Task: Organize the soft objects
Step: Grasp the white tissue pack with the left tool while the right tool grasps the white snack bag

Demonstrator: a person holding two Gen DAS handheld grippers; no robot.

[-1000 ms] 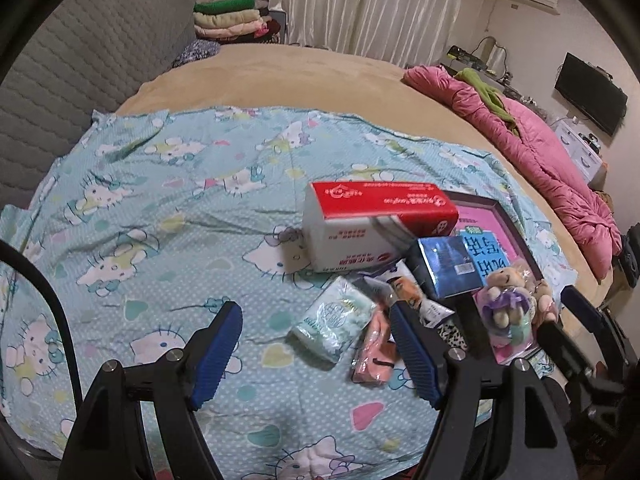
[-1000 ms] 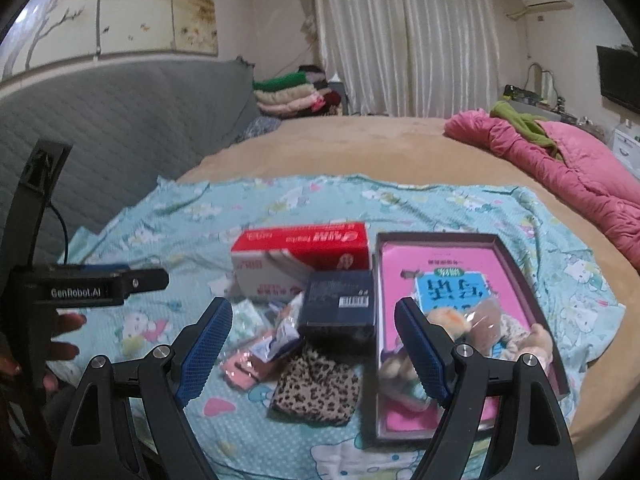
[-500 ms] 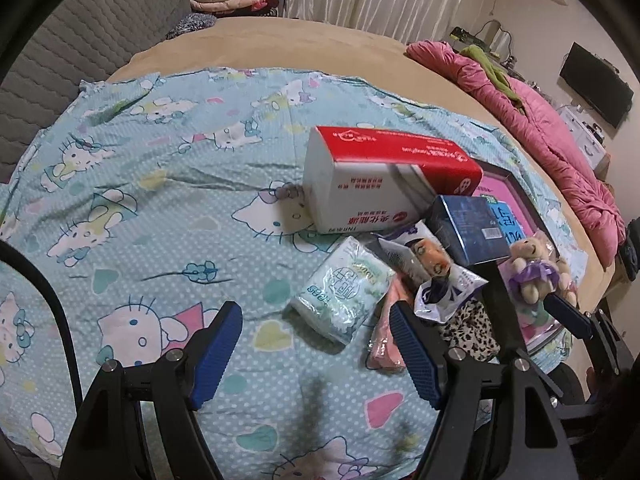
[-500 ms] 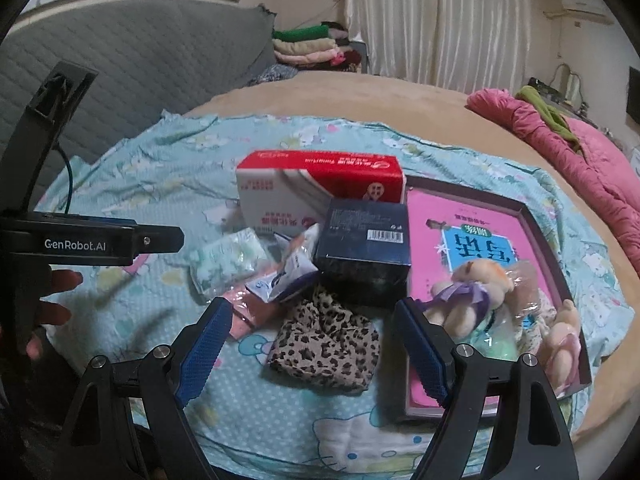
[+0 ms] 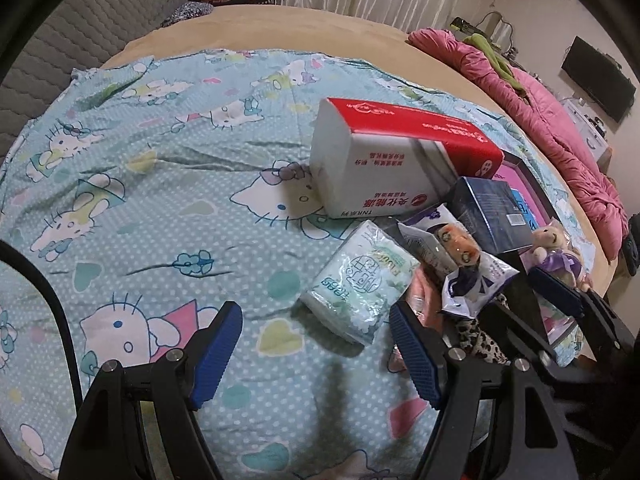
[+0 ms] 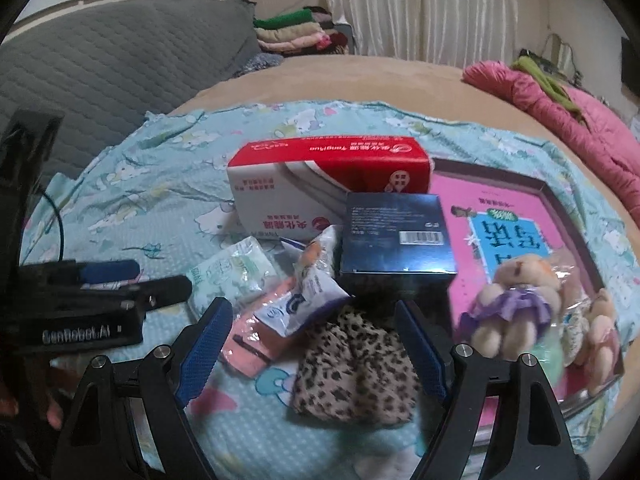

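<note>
A pile lies on the Hello Kitty sheet [image 5: 160, 184]: a red-and-white tissue box [image 5: 396, 160], a mint tissue pack [image 5: 360, 284], a pink packet [image 6: 256, 344], a white-blue pouch [image 6: 304, 300], a leopard-print cloth [image 6: 356, 376], a dark blue box [image 6: 396, 240]. Bagged plush bears [image 6: 516, 300] lie on a pink tray [image 6: 528, 208]. My left gripper [image 5: 316, 356] is open and empty, just short of the mint pack. My right gripper [image 6: 312, 356] is open and empty over the leopard cloth, which lies between its fingers.
A pink quilt [image 5: 560, 120] lies along the bed's right side. Folded clothes [image 6: 296, 36] are stacked at the far headboard [image 6: 120, 72]. The left gripper [image 6: 104, 292] shows at the left of the right wrist view. The bed edge runs close in front.
Both grippers have moved forward and lower toward the pile; the objects look larger. The right gripper now stands over the leopard cloth. Both stay open.
</note>
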